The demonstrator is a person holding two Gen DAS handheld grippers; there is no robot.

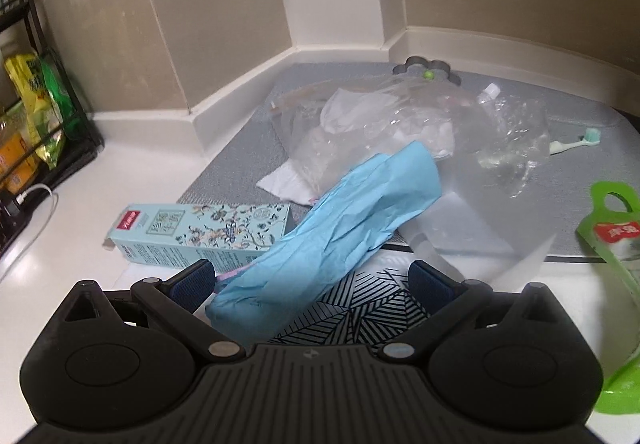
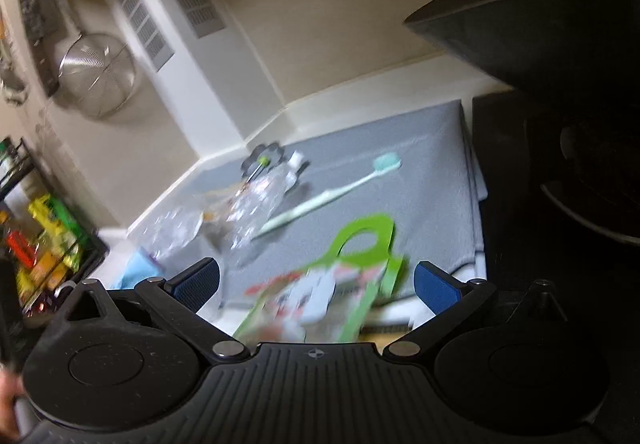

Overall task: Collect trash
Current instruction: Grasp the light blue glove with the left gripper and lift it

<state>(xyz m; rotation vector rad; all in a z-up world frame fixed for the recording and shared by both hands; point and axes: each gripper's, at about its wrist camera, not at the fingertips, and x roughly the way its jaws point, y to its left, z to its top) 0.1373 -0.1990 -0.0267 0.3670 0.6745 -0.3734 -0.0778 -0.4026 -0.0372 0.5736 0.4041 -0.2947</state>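
Both wrist cams sit low, close over counter, facing the wall corner; right one tilted, blurry. Shared: grey mat [image 1: 248, 148], toothbrush [image 2: 328, 196].

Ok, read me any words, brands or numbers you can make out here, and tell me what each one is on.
No text can be read for certain.
Floral box: red label and printed characters, too small.
Green pouch: red label, characters blurred.
Packets in the black rack: print too small.
Right wrist view: motion-blurred throughout.
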